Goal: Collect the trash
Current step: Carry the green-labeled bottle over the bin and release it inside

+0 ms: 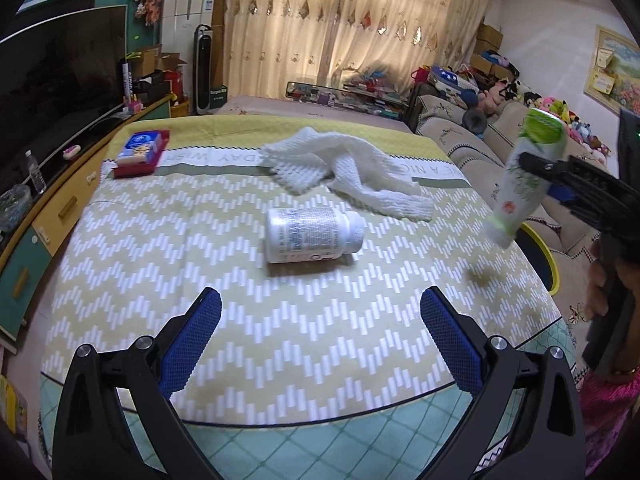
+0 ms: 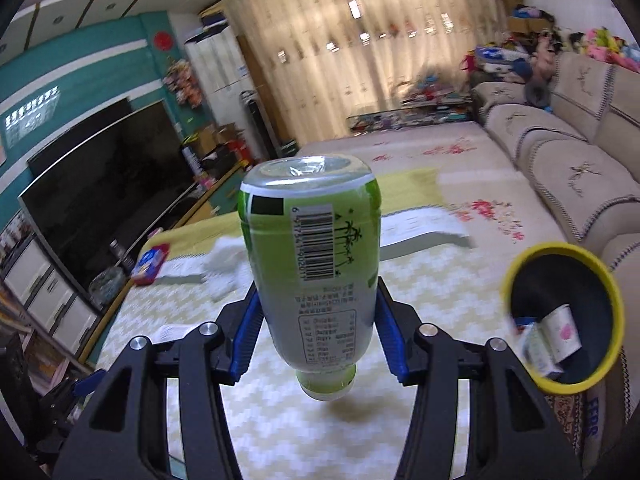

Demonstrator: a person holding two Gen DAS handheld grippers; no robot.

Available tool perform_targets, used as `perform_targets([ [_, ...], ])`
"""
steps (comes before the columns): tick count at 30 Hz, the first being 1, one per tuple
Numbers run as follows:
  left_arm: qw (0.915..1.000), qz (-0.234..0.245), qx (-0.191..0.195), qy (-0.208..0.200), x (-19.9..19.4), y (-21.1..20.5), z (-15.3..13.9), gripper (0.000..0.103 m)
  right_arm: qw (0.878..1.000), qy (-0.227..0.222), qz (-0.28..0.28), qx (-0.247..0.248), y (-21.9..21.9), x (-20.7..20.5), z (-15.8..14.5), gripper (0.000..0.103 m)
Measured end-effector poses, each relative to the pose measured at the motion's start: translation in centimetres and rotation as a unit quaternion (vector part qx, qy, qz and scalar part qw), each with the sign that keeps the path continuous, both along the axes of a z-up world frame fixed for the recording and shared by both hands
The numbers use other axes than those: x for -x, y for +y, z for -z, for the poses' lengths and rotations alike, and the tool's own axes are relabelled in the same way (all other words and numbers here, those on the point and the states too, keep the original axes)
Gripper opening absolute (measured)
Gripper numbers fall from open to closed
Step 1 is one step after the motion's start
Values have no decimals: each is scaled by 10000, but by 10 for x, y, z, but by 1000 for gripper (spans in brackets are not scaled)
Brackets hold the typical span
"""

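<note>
My right gripper (image 2: 316, 312) is shut on a green drink bottle (image 2: 316, 256), held upside down with its cap toward me, above the table. The left wrist view shows the same bottle (image 1: 524, 176) in the air at the table's right edge, clamped by the right gripper (image 1: 544, 176). A black bin with a yellow rim (image 2: 516, 264) stands to the right below the table, with cartons inside. My left gripper (image 1: 320, 312) is open and empty over the near table. Ahead of it lie a white pill bottle (image 1: 312, 236) on its side and crumpled white foam netting (image 1: 344, 168).
A red tray with a blue packet (image 1: 140, 152) sits at the far left corner of the chevron tablecloth (image 1: 200, 240). A TV cabinet (image 1: 52, 216) runs along the left, a sofa (image 2: 560, 172) along the right. A person's hand (image 1: 600, 280) holds the right gripper's handle.
</note>
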State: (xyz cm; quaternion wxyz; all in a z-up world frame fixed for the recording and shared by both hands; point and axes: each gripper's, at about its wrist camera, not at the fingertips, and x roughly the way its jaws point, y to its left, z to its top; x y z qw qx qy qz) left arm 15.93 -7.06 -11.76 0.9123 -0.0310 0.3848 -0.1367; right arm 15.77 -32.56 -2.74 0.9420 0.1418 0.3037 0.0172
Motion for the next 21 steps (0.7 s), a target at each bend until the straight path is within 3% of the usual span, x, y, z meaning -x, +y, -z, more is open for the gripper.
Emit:
perform_targets([
  [6,9998,133,-68,105,-15,-21,6,98,9953,95,955,143,-88,8,7,50],
  [10,9997,143,-105,161,-26,-32,10,98,9876,349,1525,148,-144,5,28,50],
  [15,9996,88,-148,235,-37,-40,14,98,9790,730,1900,100,-191,-5,65,50],
  [21,9990,59,-281,331,-48,-49,20,98,9726,1065,2069,-2,-215,-13,98,51],
])
